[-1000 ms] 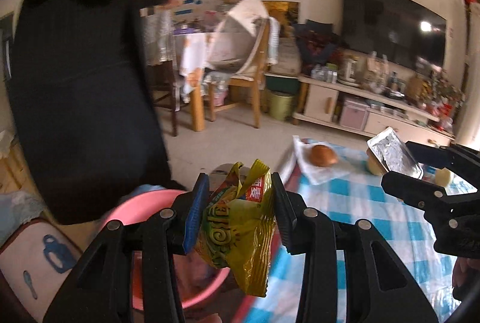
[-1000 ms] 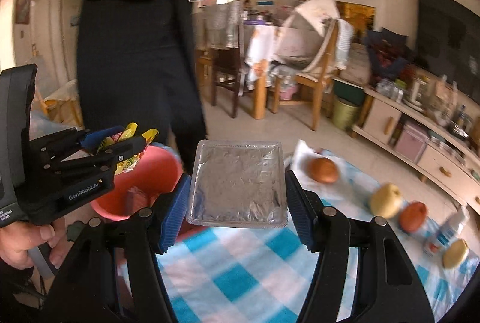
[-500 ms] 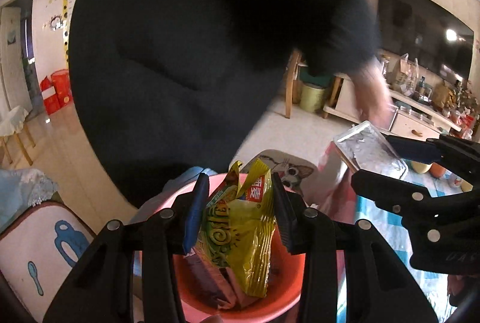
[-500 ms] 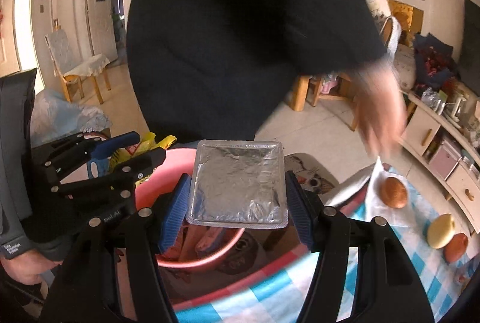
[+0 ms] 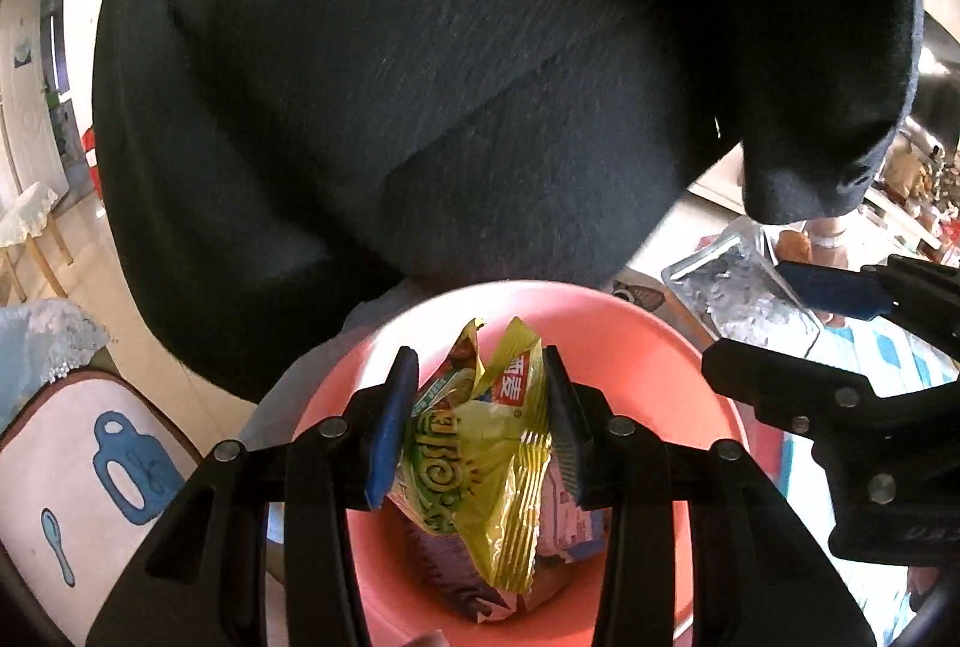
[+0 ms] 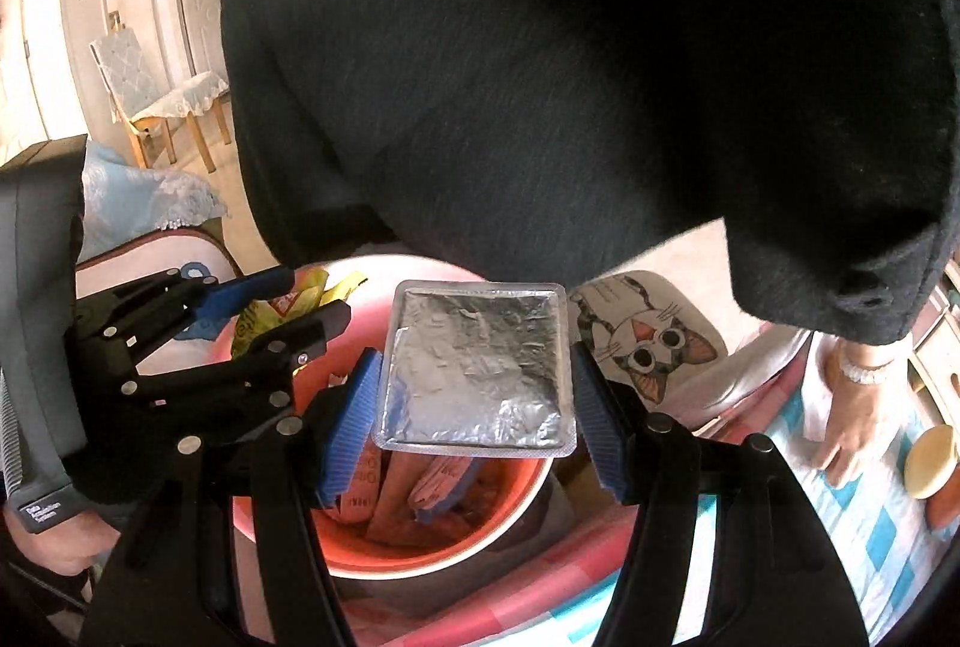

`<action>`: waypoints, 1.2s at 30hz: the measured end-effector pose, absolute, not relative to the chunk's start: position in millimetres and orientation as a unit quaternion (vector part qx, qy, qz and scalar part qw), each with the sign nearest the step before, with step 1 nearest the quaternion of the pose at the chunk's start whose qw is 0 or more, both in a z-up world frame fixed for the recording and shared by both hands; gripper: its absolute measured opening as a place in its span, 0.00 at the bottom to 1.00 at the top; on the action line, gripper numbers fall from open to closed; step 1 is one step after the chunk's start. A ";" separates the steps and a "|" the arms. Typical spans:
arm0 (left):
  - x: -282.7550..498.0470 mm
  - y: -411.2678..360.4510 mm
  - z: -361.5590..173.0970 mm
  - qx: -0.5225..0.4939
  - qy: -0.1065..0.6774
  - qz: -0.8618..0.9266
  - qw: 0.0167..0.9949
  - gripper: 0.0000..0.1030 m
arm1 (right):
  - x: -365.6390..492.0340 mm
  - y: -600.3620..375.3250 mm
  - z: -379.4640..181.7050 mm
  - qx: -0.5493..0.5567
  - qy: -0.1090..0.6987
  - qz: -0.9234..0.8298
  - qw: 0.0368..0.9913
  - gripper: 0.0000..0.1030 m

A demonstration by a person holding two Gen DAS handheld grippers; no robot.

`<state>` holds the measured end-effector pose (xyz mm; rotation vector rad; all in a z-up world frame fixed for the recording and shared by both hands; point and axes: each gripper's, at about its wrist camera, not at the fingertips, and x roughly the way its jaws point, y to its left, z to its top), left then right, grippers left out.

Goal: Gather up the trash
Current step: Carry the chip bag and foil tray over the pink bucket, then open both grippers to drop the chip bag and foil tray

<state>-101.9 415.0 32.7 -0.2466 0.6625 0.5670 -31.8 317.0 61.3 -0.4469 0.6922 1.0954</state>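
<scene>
1. Left wrist view: the left gripper (image 5: 477,422) has its jaws closed partway on a crumpled yellow-green snack wrapper (image 5: 474,461), which hangs directly over the open mouth of the round pink plastic bucket (image 5: 648,323).
2. Right wrist view: the right gripper (image 6: 474,410) has its jaws set wider, clamped on the two sides of a flat square foil tray (image 6: 474,365), held above the same bucket's rim.
3. Change noted: a second earlier both items were over the blue-and-white checked tabletop (image 6: 864,521), with the bucket off to one side. Both are now carried across and lowered over the bucket. Neither grip width has altered.
4. Bucket contents: several pink and purple wrappers (image 6: 414,479) already lie at the bottom.
5. A bystander in a dark coat (image 5: 450,77) leans close behind the bucket, a hand (image 6: 846,431) resting on the tabletop.
6. Assessment: transport appears complete; release of both items is the outstanding step. The tray, being wide, may catch on the rim.
</scene>
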 end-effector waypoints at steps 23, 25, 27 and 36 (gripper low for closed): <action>-112.6 423.5 16.8 -0.119 0.327 0.283 0.894 0.44 | -27.4 327.1 51.0 -0.211 0.328 0.507 0.769 0.62; -111.1 424.5 16.3 -0.121 0.328 0.283 0.893 0.44 | -25.8 327.0 49.4 -0.212 0.328 0.505 0.770 0.63; -107.7 425.7 14.9 -0.123 0.334 0.279 0.892 0.51 | -23.0 325.6 48.0 -0.211 0.328 0.495 0.777 0.65; -110.1 420.9 26.8 -0.116 0.319 0.295 0.893 0.78 | -15.5 305.4 52.8 -0.194 0.327 0.479 0.791 0.73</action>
